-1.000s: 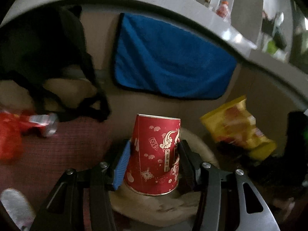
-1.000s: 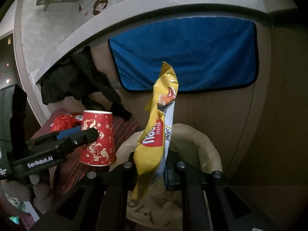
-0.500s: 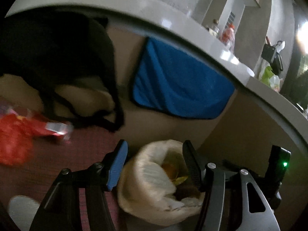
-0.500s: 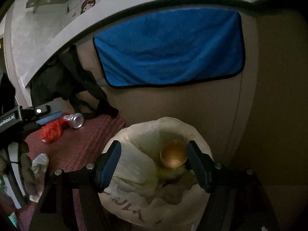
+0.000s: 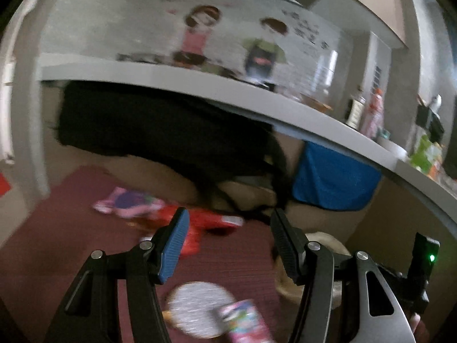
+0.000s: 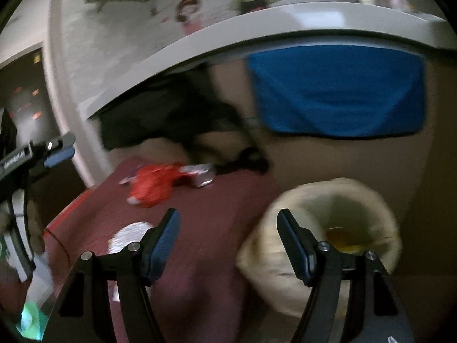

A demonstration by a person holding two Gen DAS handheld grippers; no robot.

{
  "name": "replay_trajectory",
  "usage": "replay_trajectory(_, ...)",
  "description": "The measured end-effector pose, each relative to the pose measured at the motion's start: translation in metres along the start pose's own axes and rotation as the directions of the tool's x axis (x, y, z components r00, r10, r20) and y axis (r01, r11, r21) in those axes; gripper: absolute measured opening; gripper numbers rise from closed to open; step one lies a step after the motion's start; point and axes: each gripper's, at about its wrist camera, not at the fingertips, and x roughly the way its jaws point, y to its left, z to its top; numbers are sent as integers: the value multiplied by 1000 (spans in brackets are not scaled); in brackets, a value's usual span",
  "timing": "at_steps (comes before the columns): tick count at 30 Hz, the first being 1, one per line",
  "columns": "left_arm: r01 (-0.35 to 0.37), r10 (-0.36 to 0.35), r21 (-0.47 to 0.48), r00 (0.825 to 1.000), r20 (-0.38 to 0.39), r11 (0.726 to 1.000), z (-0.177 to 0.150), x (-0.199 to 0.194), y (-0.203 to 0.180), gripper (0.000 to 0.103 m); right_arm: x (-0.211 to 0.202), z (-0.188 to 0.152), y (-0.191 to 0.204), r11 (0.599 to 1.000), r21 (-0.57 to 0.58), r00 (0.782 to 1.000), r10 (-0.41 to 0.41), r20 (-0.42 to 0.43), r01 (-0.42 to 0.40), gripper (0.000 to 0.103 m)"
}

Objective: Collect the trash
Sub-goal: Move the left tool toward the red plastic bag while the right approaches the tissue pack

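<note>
While both grippers, left [image 5: 228,243] and right [image 6: 228,245], gape empty, we rate red wrapper [image 6: 151,185] light, crinkly (slippery); pinch bunched middle.

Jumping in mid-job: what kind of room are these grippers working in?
Likely a home living space, maybe a child's corner. Cartoon children wall stickers sit above a grey ledge, a blue towel hangs below it, and litter lies on a maroon mat beside a bag-lined bin.
</note>
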Motion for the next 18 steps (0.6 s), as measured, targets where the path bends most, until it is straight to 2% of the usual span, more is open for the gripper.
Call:
replay_trajectory(5,-99,101,-63,995,24,993,2,-45,56,60,15,-13,50,996,-28,995,77,-64,-79,69)
replay_trajectory(10,-143,145,-99,989,13,985,4,-65,95,60,22,-18,73,995,-19,991,91,-100,-94,69)
replay_trajectory(14,-104,102,-106,995,-24,989,-1,-56,107,60,21,-12,74,995,11,990,97,-100,-96,69)
replay_trajectory(18,-50,49,-80,999,-20,996,-11,-26,100,60,22,-4,78,997,-16,994,74,-83,-75,69)
